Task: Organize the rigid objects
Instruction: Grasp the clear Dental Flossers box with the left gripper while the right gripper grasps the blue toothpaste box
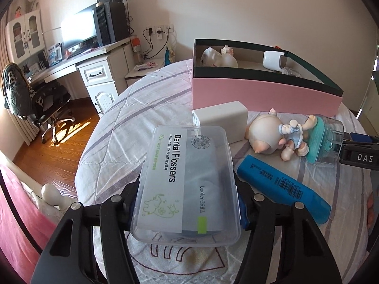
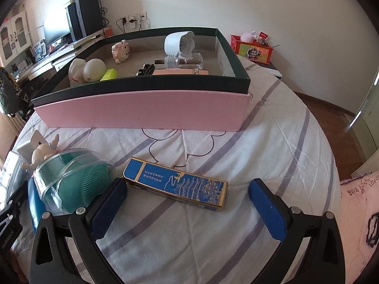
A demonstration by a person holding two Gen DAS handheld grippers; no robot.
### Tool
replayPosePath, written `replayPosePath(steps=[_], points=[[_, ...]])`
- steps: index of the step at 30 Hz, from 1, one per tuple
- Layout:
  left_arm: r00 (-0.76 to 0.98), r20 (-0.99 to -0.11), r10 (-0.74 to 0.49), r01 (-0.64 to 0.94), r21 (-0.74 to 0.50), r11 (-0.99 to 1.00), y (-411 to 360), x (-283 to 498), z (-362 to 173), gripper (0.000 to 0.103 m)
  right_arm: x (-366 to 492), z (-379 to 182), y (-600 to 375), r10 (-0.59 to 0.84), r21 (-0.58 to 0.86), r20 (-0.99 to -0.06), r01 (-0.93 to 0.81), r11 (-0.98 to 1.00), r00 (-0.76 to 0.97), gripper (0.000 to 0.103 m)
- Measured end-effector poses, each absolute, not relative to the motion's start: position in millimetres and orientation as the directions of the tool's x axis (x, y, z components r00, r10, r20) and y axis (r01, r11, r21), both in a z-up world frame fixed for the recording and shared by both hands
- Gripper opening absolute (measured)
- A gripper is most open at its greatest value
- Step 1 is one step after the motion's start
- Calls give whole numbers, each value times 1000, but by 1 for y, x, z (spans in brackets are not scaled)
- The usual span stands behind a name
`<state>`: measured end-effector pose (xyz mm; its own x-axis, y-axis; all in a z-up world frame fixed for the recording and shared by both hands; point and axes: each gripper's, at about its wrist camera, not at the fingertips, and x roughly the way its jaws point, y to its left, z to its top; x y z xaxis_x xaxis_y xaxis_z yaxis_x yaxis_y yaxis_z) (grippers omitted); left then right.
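My left gripper (image 1: 187, 189) is shut on a clear dental flosser box (image 1: 187, 179) and holds it above the bed. Beyond it lie a white block (image 1: 222, 118), a doll figure (image 1: 270, 137), a teal brush in a clear case (image 1: 324, 139) and a blue tube (image 1: 284, 187). The pink storage box with a dark rim (image 1: 260, 94) stands behind. My right gripper (image 2: 189, 203) is open and empty, just behind a blue and gold carton (image 2: 175, 184). The teal brush case (image 2: 71, 179) sits by its left finger. The pink box (image 2: 142, 108) holds several items.
The striped bedspread (image 2: 260, 156) covers the bed. A desk with a monitor (image 1: 78, 28) and a chair (image 1: 28, 94) stand left across the wood floor. A red box (image 2: 253, 47) sits on a nightstand behind the bed. A pink pillow (image 2: 360, 201) lies at right.
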<state>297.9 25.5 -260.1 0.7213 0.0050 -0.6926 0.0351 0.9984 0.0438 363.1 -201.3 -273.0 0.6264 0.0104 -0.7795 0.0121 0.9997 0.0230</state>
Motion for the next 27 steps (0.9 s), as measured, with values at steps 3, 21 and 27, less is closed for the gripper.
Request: replayPosePath(steps=[3, 21, 27], points=[[725, -688, -14, 55, 38, 998, 22, 294, -256, 62, 365, -273, -203, 33, 38, -778, -4, 999, 627, 102], [757, -646, -101, 136, 5, 991, 7, 263, -224, 62, 311, -259, -201, 152, 93, -694, -122, 988, 704, 66], [797, -590, -129, 167, 9, 986, -5, 249, -197, 62, 287, -224, -197, 166, 100, -613, -133, 986, 772, 66]])
